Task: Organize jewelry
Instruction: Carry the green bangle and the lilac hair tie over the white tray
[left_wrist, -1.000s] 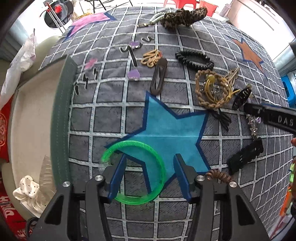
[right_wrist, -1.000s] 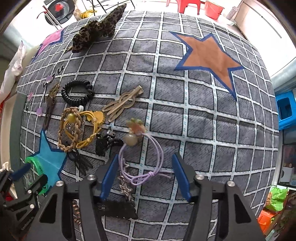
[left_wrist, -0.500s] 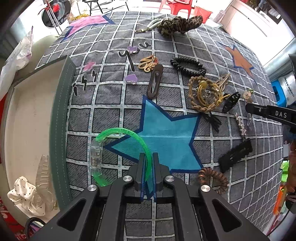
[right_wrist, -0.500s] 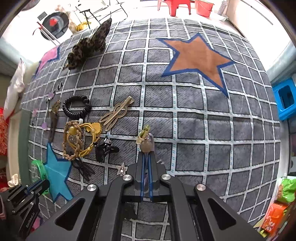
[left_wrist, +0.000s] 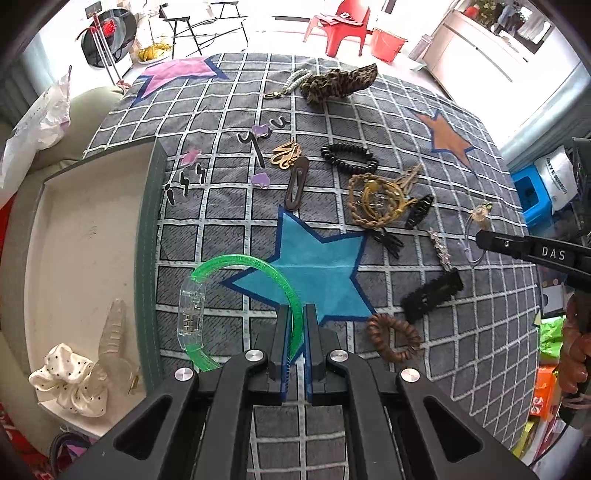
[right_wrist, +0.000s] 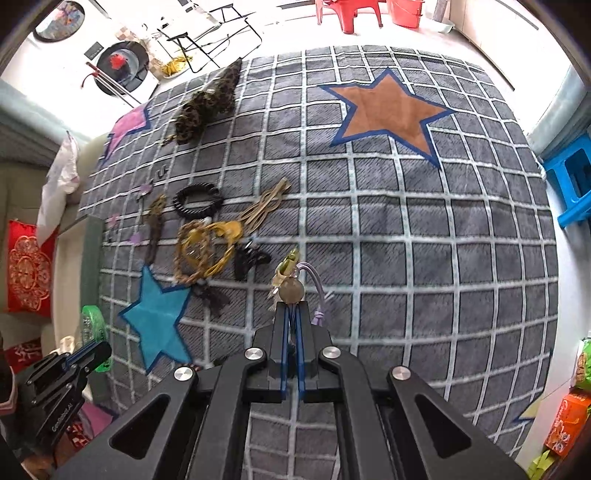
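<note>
Showing both claws newly closed on their picks. Left claw (left_wrist: 295, 314): jaws brought together over the last second from about half open, now clamped on the rim of the translucent green plastic bangle with a clear capsule clasp (left_wrist: 236, 291), earlier lying flat between the spread fingers, now carried tilted above the grey grid-patterned cloth with coloured stars (left_wrist: 369, 369) covering the counter. Right claw (right_wrist: 293, 306): jaws likewise brought together, now pinching the lilac elastic hair tie with a round bead and small charm (right_wrist: 291, 280), earlier spread on the cloth, now gathered at the fingertips with loop and knot hanging beside them. Cream-lined tray with a grey-green wall (left_wrist: 147, 240) just left of the bangle, already containing a white dotted scrunchie (left_wrist: 70, 376) and a clear claw clip (left_wrist: 110, 336). Remaining on the cloth: black coil tie (left_wrist: 349, 157), brown oval snap clip (left_wrist: 295, 182), braided tan ring (left_wrist: 373, 201), brown coil tie (left_wrist: 393, 338), black fuzzy clip (left_wrist: 432, 295), leopard-print scrunchie (left_wrist: 340, 85) and small pieces. Judged meaning: two grasps secured, transfer to the tray as probable following step, most of the sorting not yet done.
</note>
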